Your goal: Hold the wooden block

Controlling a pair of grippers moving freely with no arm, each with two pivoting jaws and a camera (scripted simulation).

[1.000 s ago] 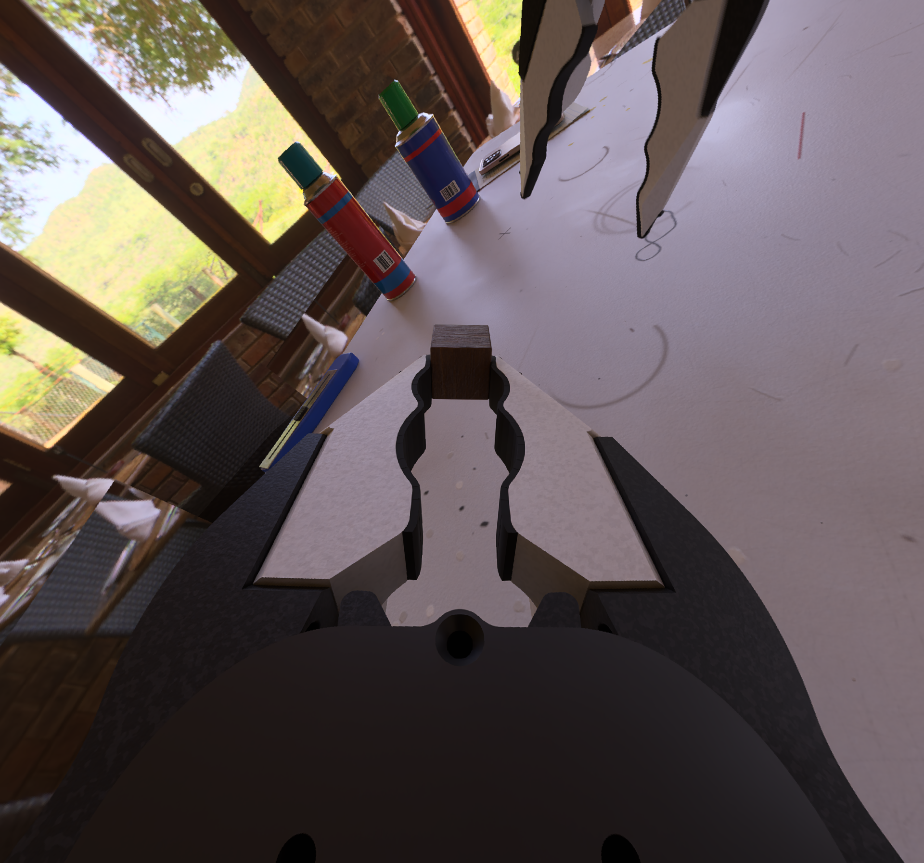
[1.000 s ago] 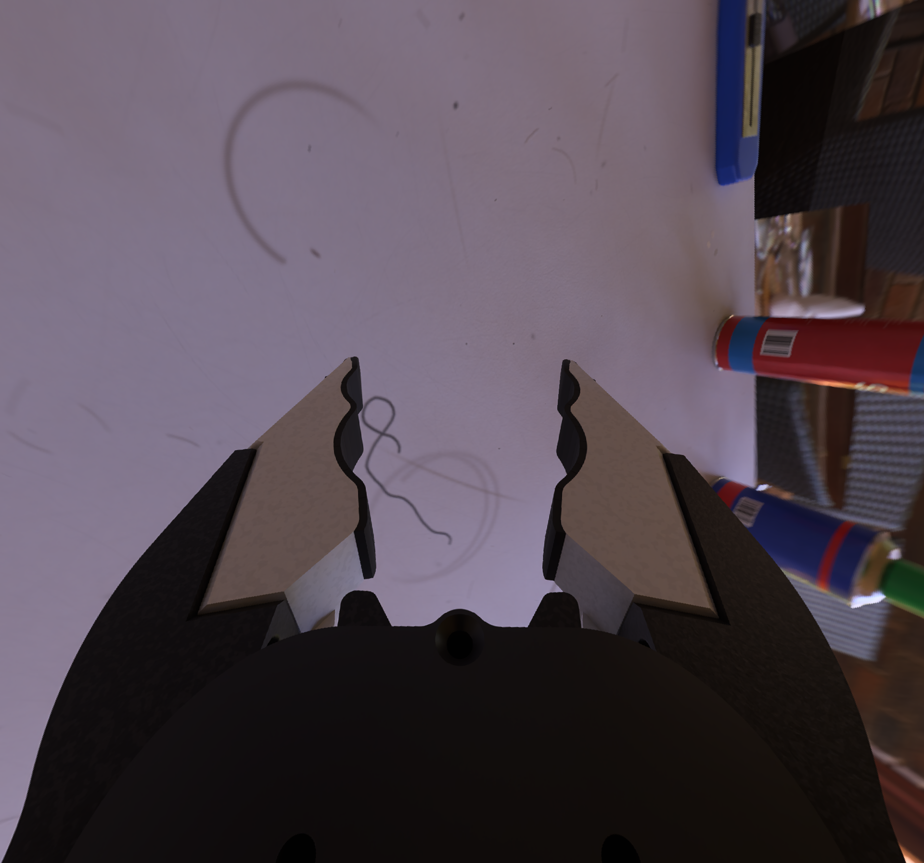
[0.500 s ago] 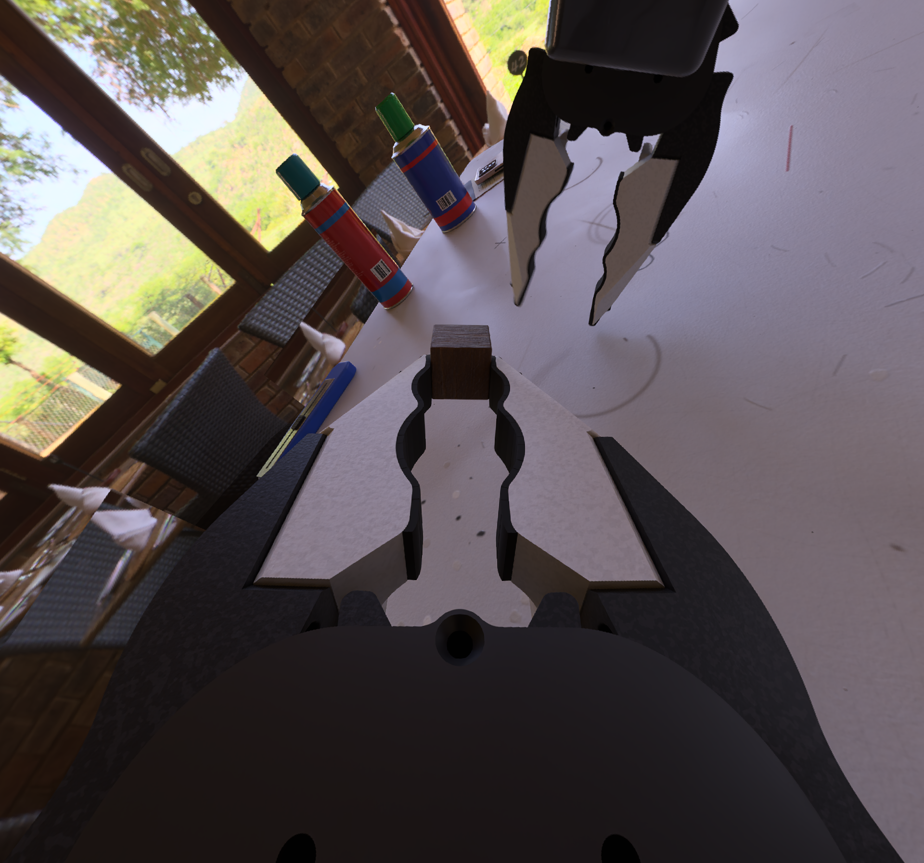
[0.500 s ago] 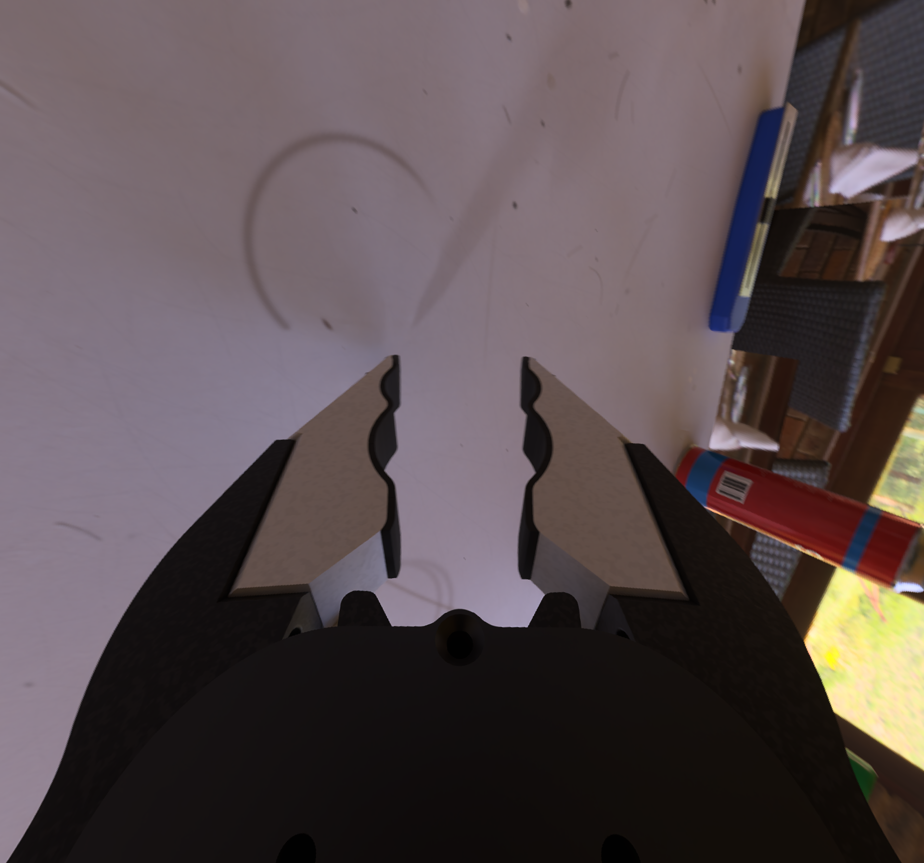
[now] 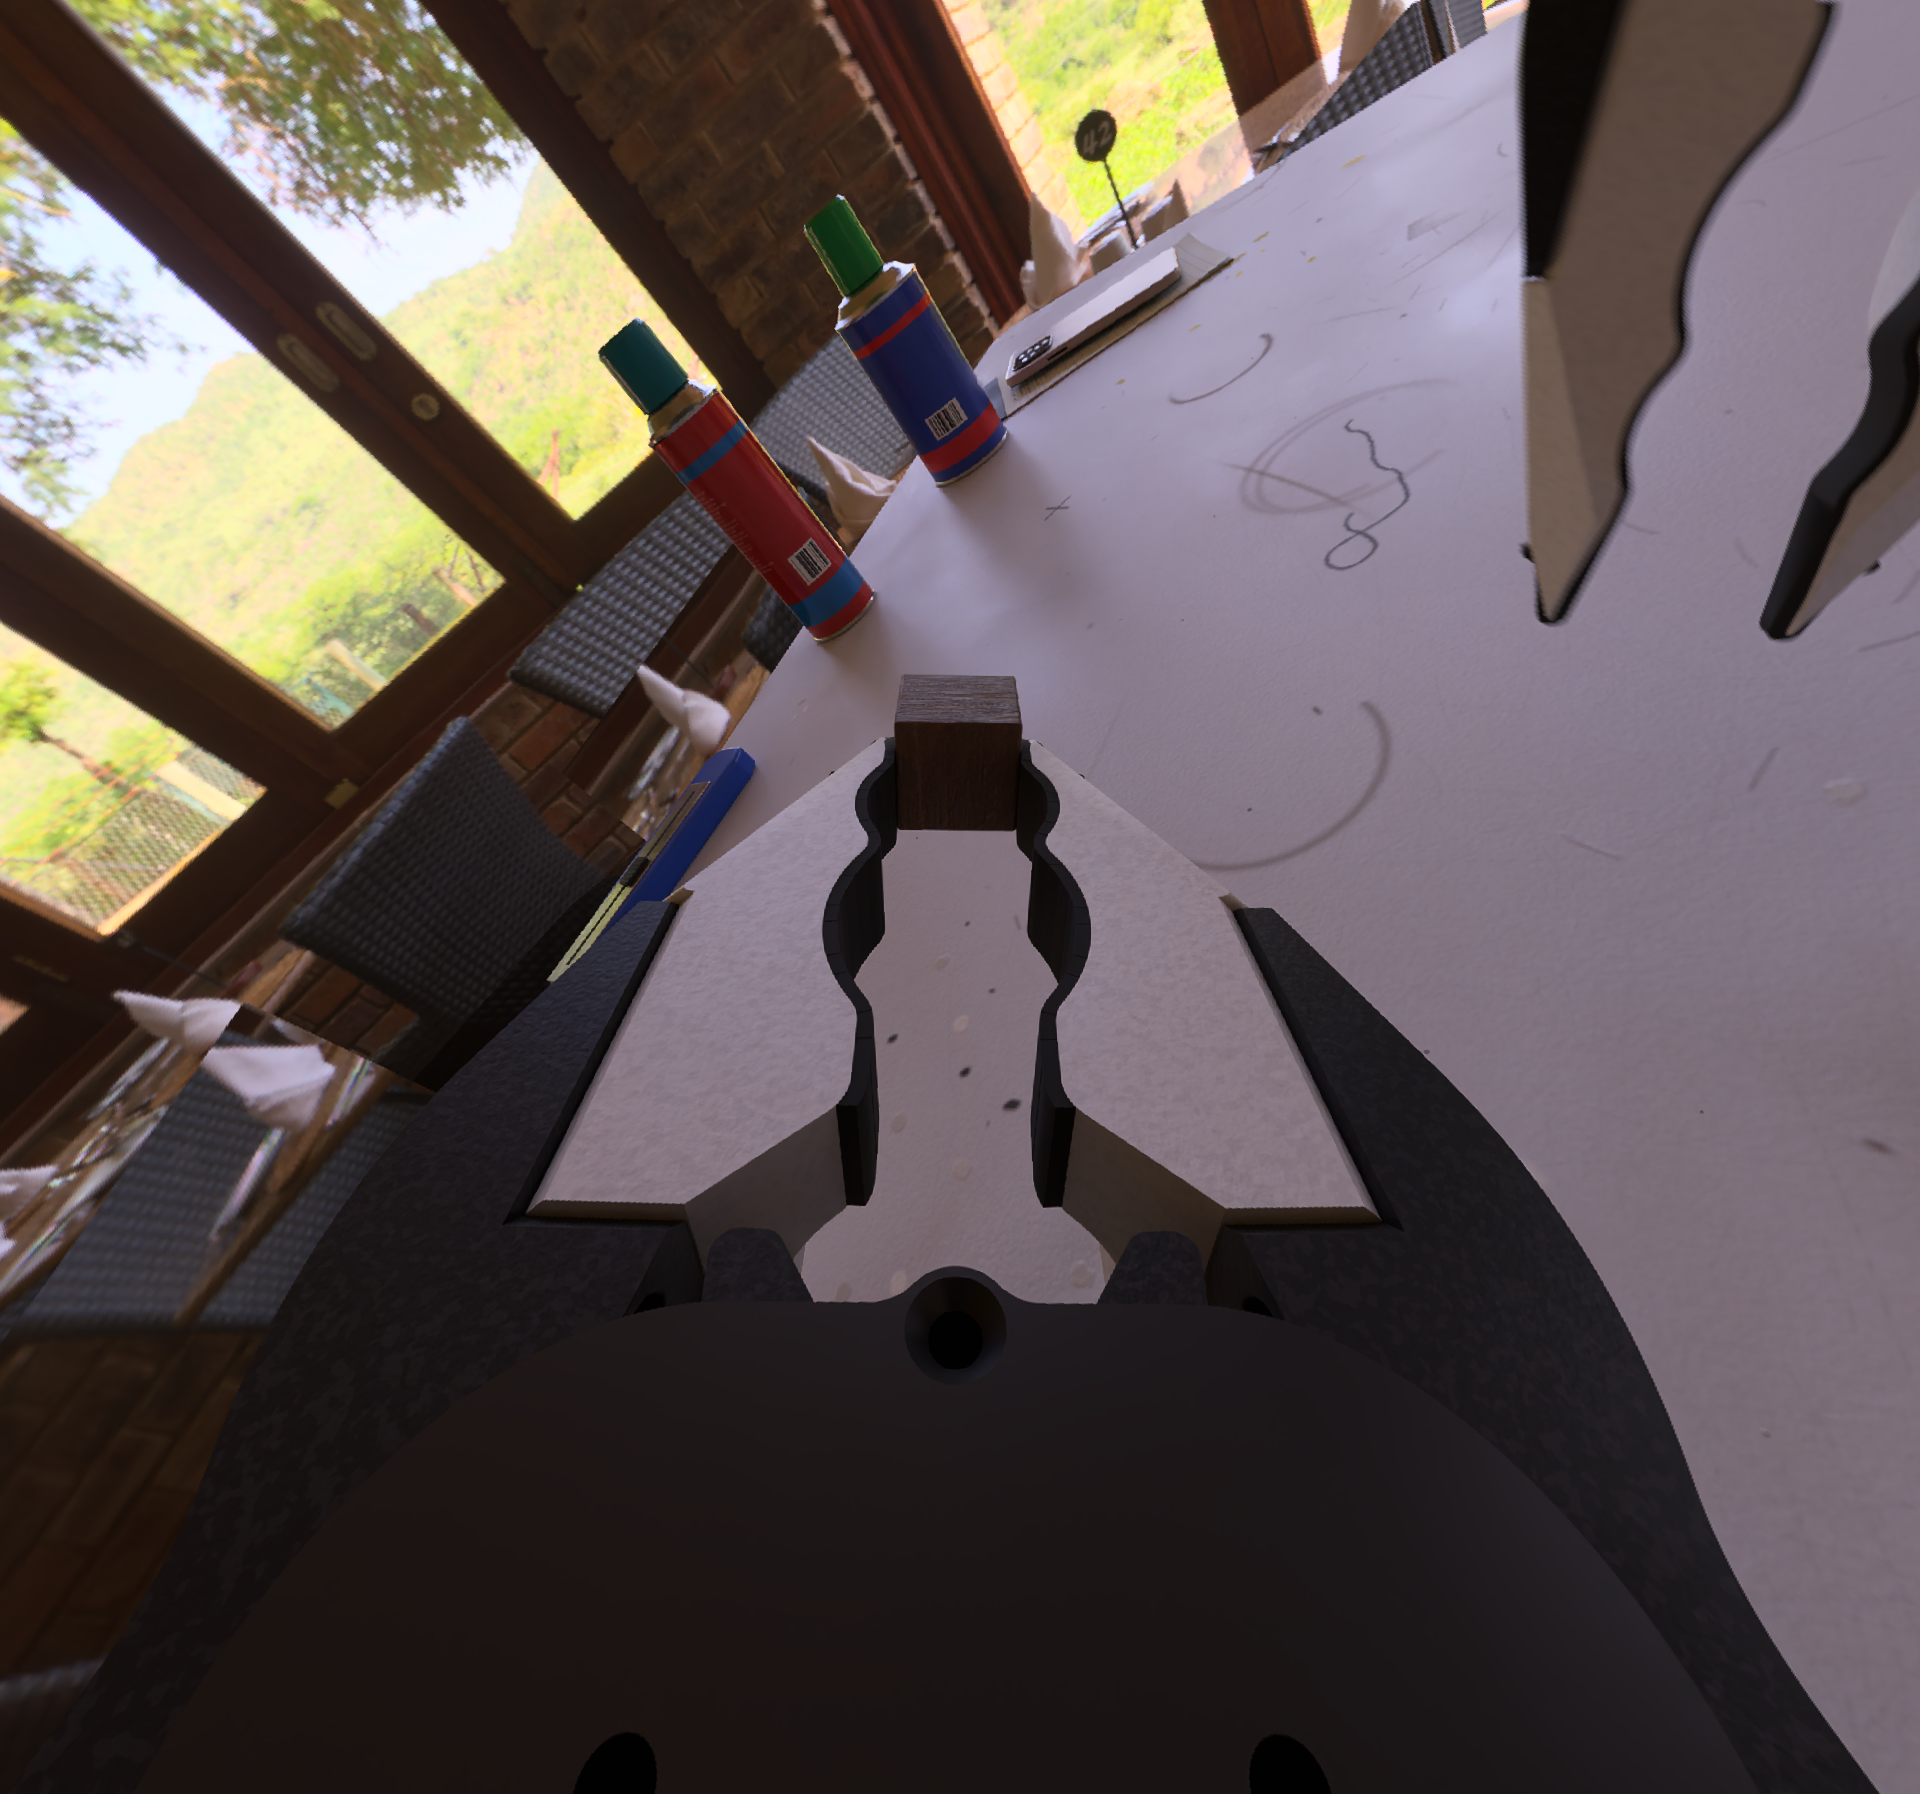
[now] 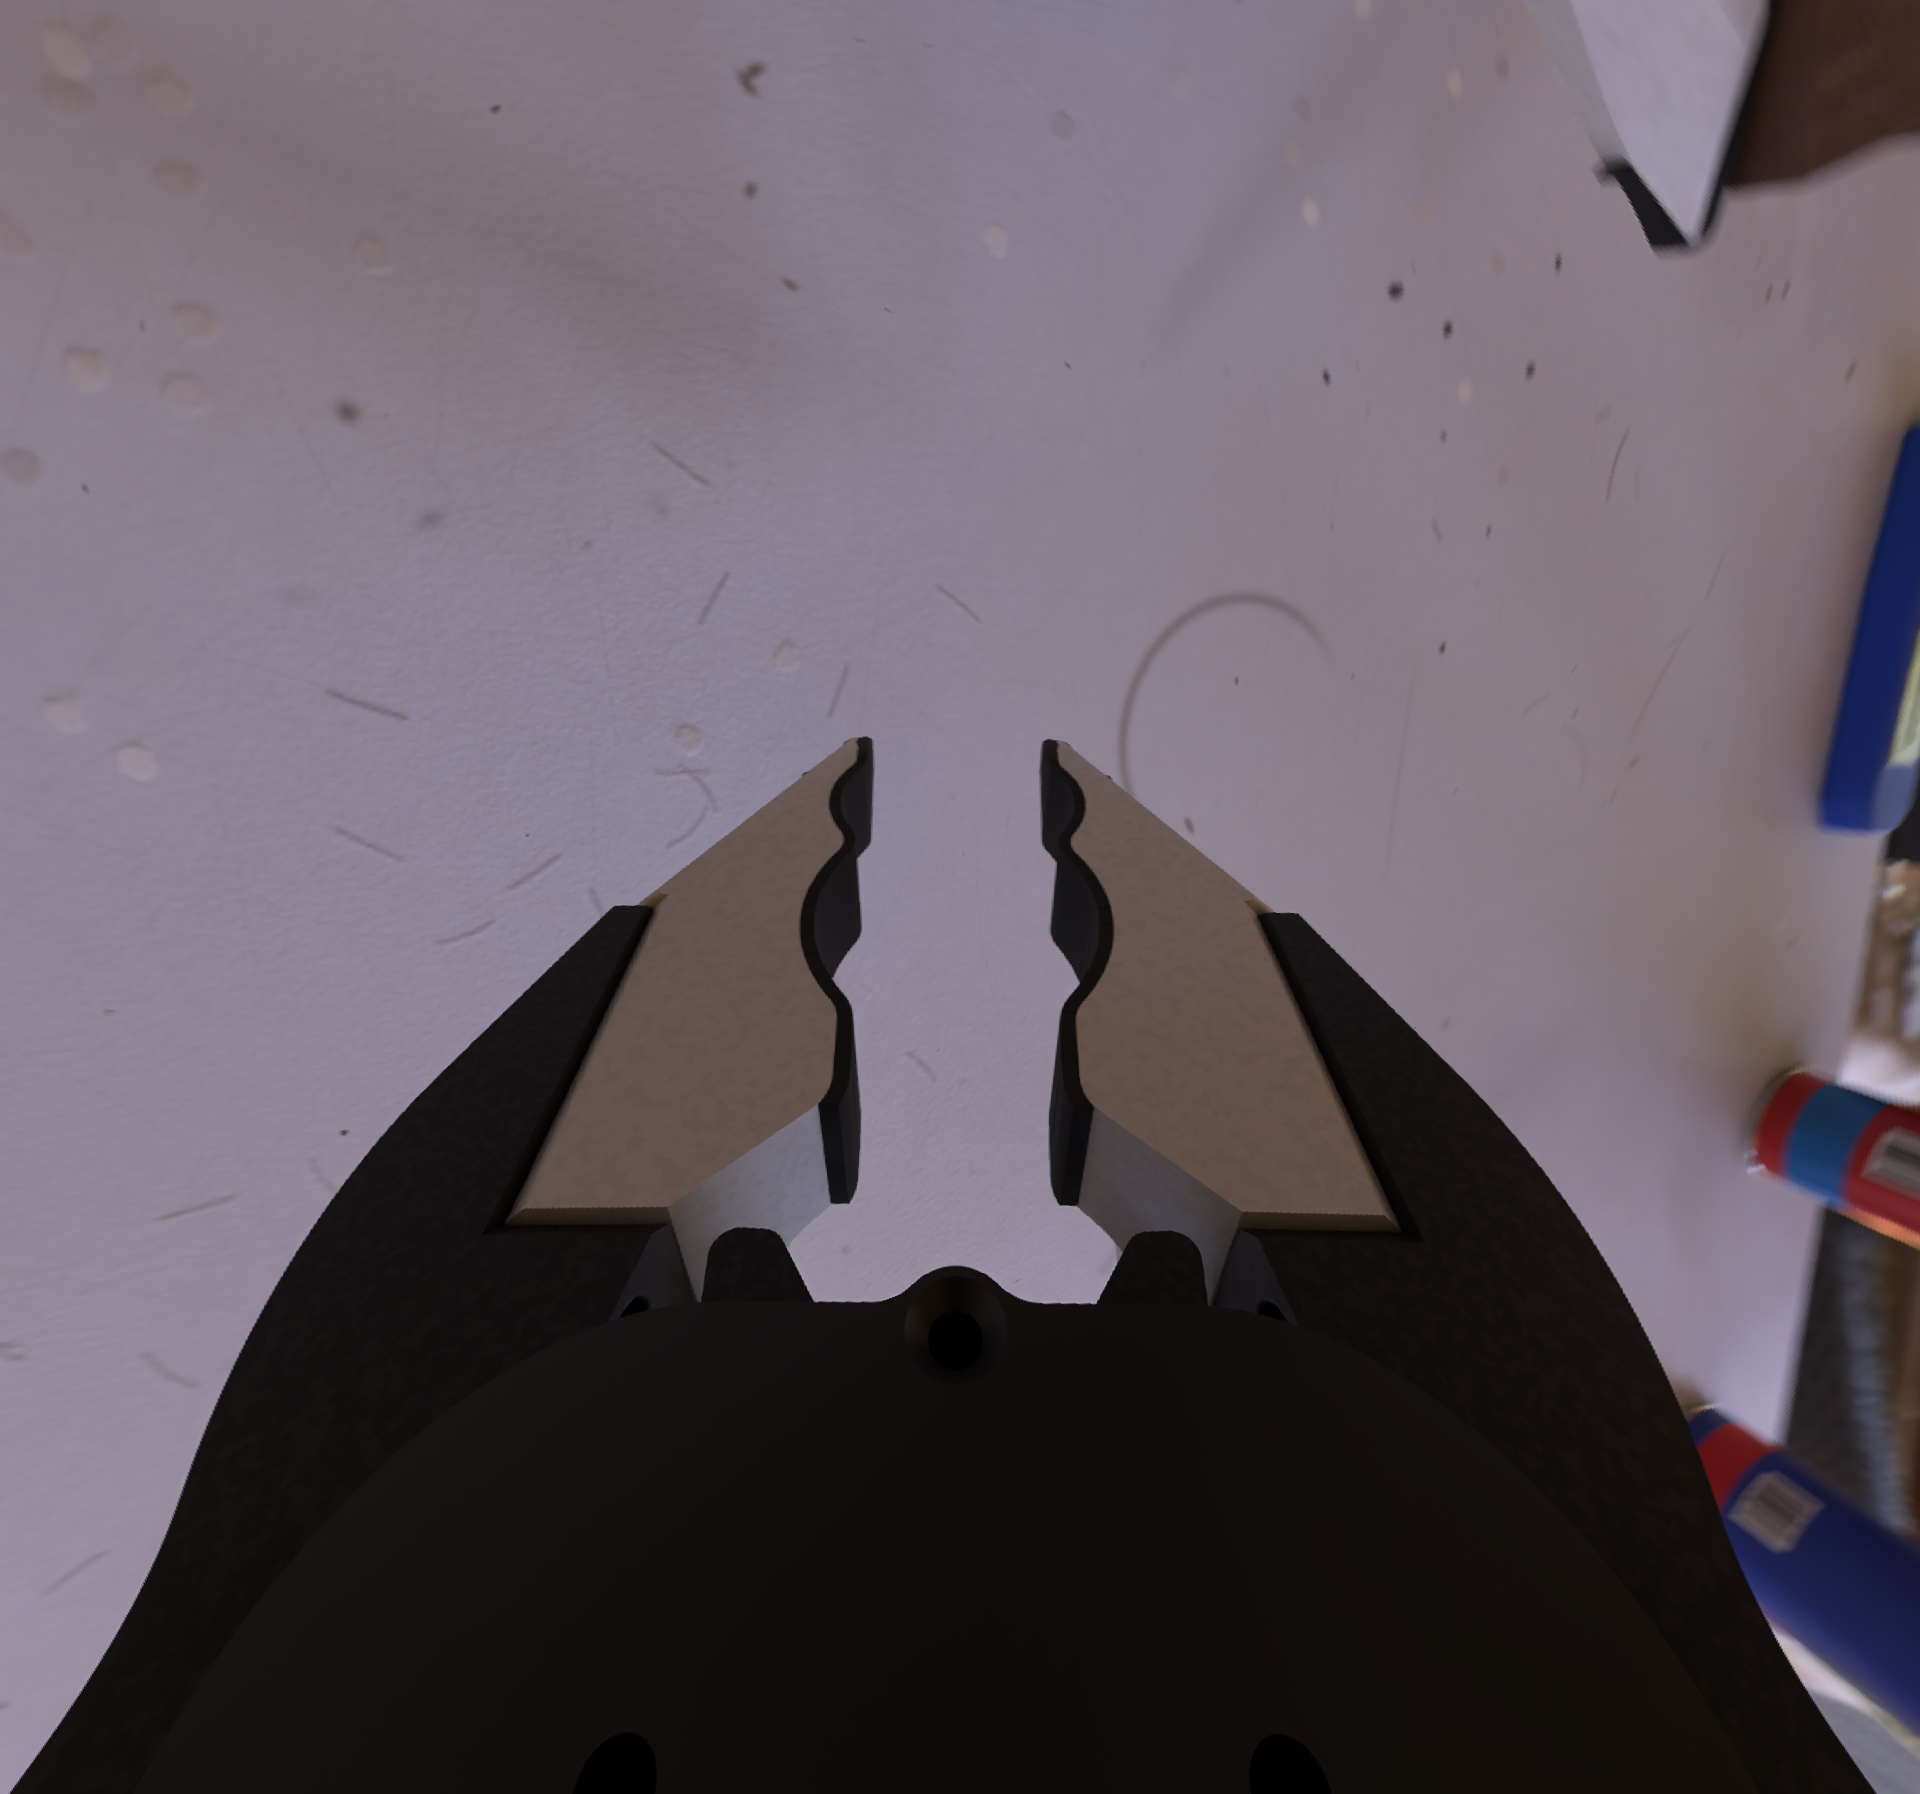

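The wooden block (image 5: 956,752), a small dark brown cube, sits clamped between the fingertips of my left gripper (image 5: 956,757), held above the white table (image 5: 1455,965). My right gripper (image 6: 956,747) points down at the table with a narrow gap between its jaws and nothing in them. It also shows in the left wrist view (image 5: 1668,617), at the upper right, ahead of the block and to its right. In the right wrist view a white finger (image 6: 1621,30) of the left gripper shows in the top right corner, with a brown piece (image 6: 1860,71) beside it.
A red spray can (image 5: 758,508) and a blue spray can (image 5: 920,373) stand along the table's left edge. A flat blue object (image 5: 696,825) lies at that edge and a phone on a pad (image 5: 1101,310) lies farther back. Wicker chairs stand beyond the edge.
The right gripper has moved across the table, to the right and closer in the left wrist view, and its jaws have narrowed. The left gripper still holds the block.
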